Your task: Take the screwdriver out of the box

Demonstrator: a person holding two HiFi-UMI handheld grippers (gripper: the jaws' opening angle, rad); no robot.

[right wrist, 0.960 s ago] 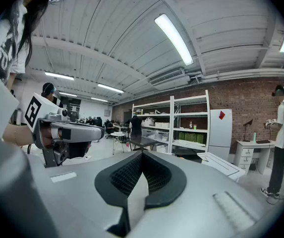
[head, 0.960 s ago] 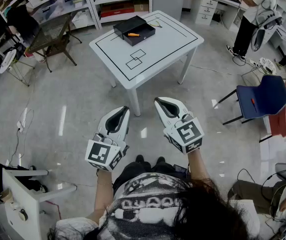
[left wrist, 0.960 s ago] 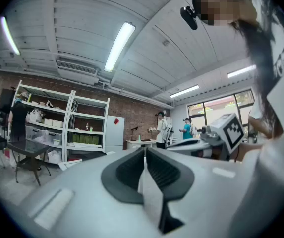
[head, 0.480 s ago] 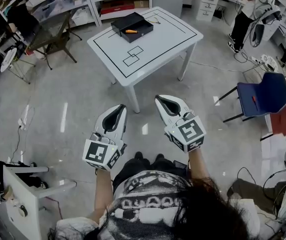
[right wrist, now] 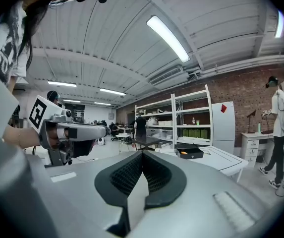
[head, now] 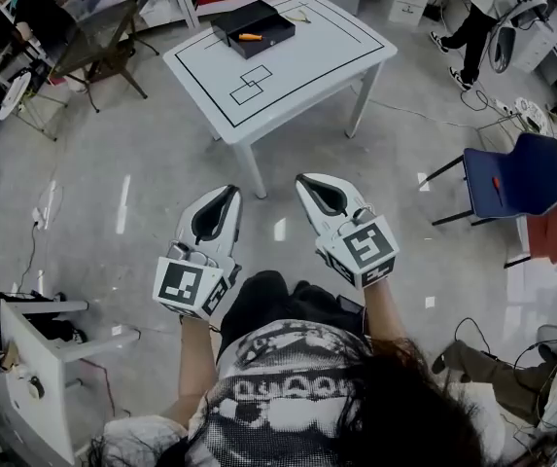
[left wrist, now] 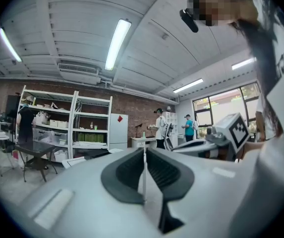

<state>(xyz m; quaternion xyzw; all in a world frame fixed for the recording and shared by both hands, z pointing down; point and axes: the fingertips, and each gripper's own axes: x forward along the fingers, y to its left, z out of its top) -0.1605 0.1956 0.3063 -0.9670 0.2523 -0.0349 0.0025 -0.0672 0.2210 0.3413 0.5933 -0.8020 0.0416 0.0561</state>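
Screwdriver (head: 250, 37), orange handle, is lying in the black box (head: 263, 22) at the far corner of the white worktop (head: 297, 71). It's nowhere near either tool. The left hand-held gripper (head: 226, 193) and the right hand-held gripper (head: 304, 180) hang side by side over the floor (head: 142, 163), well short of the worktop. Both have their jaws pressed together with nothing between them.

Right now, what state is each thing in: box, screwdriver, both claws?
box: open-topped, on the table
screwdriver: lying inside the box
left claw: shut, empty, well short of the table
right claw: shut, empty, well short of the table
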